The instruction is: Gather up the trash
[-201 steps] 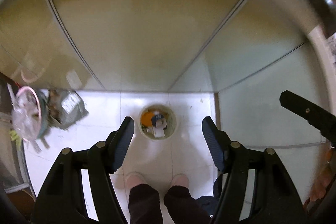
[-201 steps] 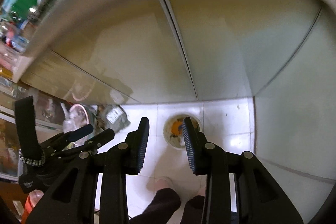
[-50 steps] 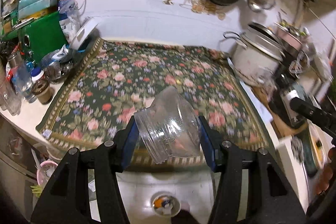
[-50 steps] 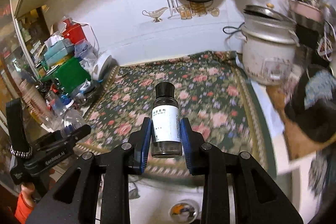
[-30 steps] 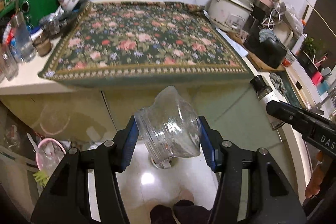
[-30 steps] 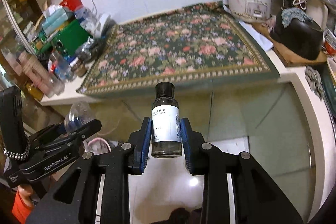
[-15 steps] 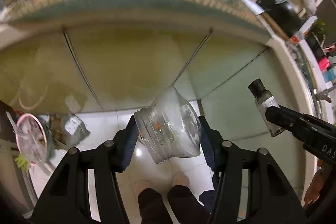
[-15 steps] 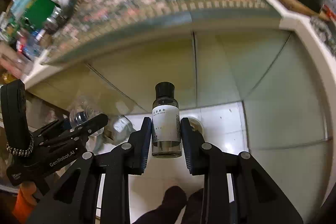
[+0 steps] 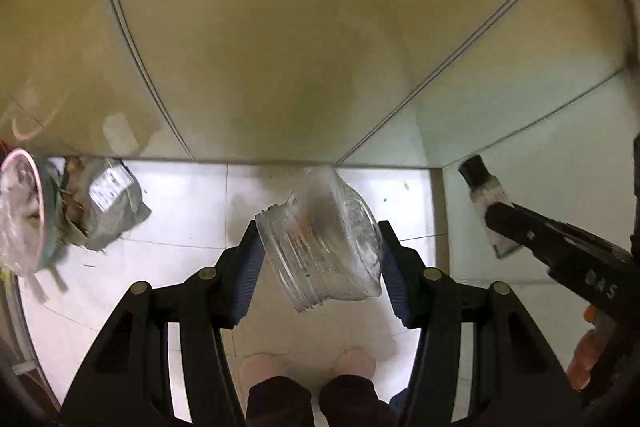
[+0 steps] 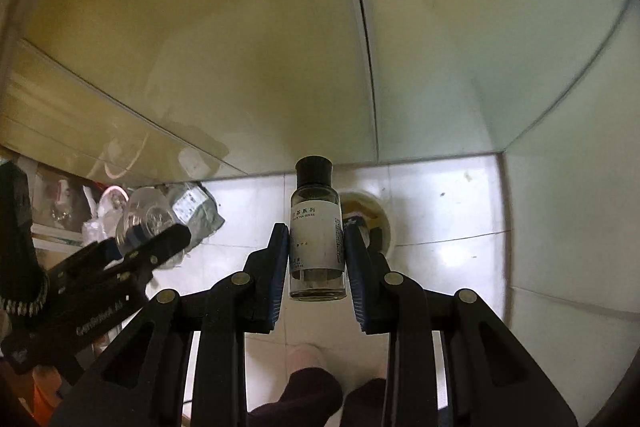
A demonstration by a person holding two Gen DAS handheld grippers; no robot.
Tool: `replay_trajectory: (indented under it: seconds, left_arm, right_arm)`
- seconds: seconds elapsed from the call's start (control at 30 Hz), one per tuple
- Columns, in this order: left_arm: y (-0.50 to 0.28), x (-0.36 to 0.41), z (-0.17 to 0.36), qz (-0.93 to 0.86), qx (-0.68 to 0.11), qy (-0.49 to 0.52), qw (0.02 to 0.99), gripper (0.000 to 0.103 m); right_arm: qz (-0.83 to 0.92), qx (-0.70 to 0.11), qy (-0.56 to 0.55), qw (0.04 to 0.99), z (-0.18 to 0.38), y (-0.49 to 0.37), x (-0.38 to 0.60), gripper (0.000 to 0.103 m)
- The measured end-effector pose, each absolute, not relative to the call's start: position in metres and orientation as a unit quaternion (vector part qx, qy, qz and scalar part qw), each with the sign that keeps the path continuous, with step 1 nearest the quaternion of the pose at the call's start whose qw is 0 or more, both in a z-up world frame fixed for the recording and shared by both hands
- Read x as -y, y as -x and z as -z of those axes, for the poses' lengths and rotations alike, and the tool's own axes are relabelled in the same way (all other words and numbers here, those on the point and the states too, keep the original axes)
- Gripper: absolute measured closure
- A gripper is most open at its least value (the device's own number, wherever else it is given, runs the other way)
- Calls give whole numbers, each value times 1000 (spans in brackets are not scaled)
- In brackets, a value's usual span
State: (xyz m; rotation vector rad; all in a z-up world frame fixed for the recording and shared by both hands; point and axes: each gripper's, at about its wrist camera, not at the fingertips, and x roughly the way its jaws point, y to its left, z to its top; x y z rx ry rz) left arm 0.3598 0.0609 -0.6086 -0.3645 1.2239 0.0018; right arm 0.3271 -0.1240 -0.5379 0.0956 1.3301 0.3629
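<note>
A: Counting the trash in hand: two pieces. The left gripper (image 9: 318, 267) is clamped on a clear jar (image 9: 320, 247), tilted with its threaded mouth down-left; the right gripper (image 10: 317, 259) is clamped on a small bottle (image 10: 317, 227), upright, black cap, white label.

B: And the bin?

A: One round bin (image 10: 380, 223) on the white floor (image 10: 440, 211), seen only from the right wrist, just behind the bottle. Inside it something orange and something dark; I can't make out more. From the left wrist the jar covers that spot.

B: What does the left wrist add?

A: A grey bag (image 9: 104, 203) and a pink-rimmed bucket (image 9: 22, 211) lined with plastic at the left edge, beside the cabinet doors (image 9: 280, 47). It also shows the bottle from the side, at the right. Two feet (image 9: 260, 367) show at the bottom in both views.
</note>
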Motion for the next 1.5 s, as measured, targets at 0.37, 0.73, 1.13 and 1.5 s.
replay_trajectory:
  seconds: [0.37, 0.73, 1.13, 1.5]
  left_arm:
    - [-376, -32, 723, 15, -609, 194, 769, 48]
    - [-385, -17, 748, 21, -627, 195, 754, 35]
    - [-350, -18, 575, -2, -582, 184, 792, 35]
    - [-270, 5, 282, -41, -457, 142, 877, 35]
  right_arm:
    - [-195, -657, -29, 727, 626, -354, 117, 76]
    - [-173, -629, -27, 757, 595, -346, 151, 67]
    - [-190, -583, -20, 790, 455, -323, 159, 64]
    - [-251, -479, -16, 841, 211, -269, 189, 64]
